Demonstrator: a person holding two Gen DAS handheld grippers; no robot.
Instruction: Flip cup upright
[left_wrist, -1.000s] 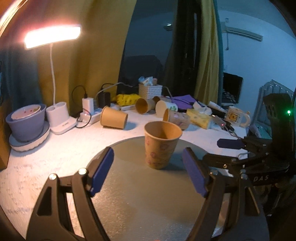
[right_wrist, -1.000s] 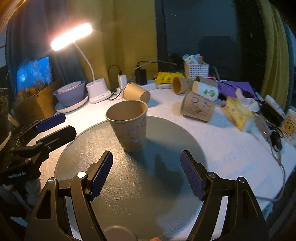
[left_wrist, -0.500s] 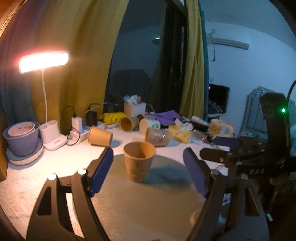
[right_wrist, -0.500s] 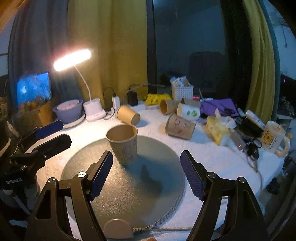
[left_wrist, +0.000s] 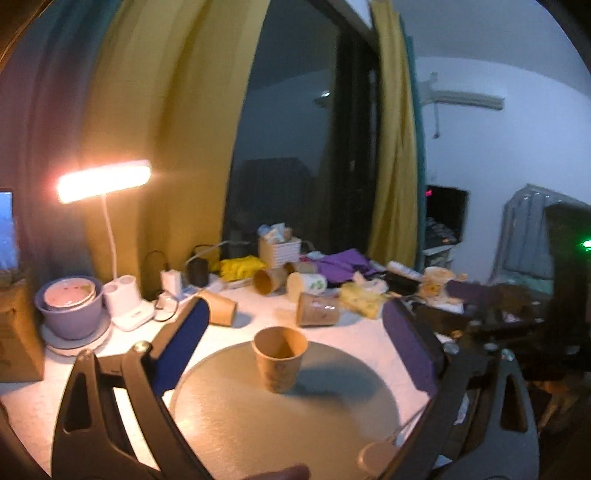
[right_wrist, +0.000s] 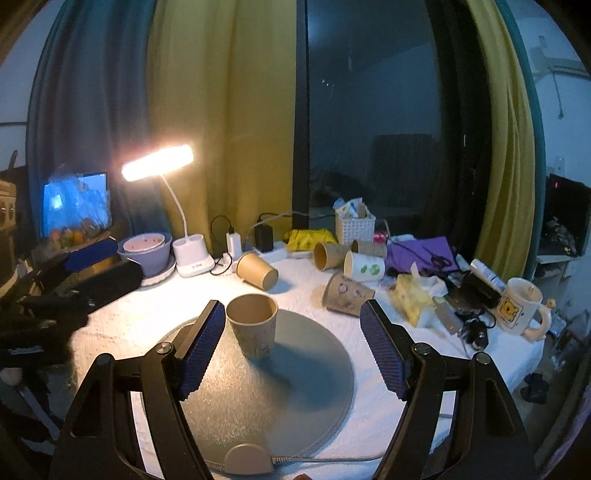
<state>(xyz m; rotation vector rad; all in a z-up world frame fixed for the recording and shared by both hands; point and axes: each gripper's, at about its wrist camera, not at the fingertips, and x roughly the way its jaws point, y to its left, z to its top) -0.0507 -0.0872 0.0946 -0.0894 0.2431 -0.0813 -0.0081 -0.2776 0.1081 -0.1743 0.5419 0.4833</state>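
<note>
A brown paper cup (left_wrist: 279, 357) stands upright, mouth up, on a round grey mat (left_wrist: 258, 417); it also shows in the right wrist view (right_wrist: 253, 329) on the mat (right_wrist: 303, 387). My left gripper (left_wrist: 295, 350) is open and empty, held back from and above the cup. My right gripper (right_wrist: 291, 347) is open and empty, with the cup just inside its left finger (right_wrist: 201, 349) in the image but farther away. The left gripper's body (right_wrist: 55, 291) shows at the left of the right wrist view.
Several paper cups lie on their sides behind the mat (right_wrist: 257, 270) (right_wrist: 347, 294) (right_wrist: 364, 266). A lit desk lamp (right_wrist: 184, 236), a purple bowl (right_wrist: 147, 251), a white basket (right_wrist: 354, 227), a tissue pack (right_wrist: 413, 299) and a mug (right_wrist: 519, 310) crowd the table's back and right.
Both grippers have pulled back and risen away from the upright cup, which now looks smaller and farther. The cup has stayed in place on the mat.
</note>
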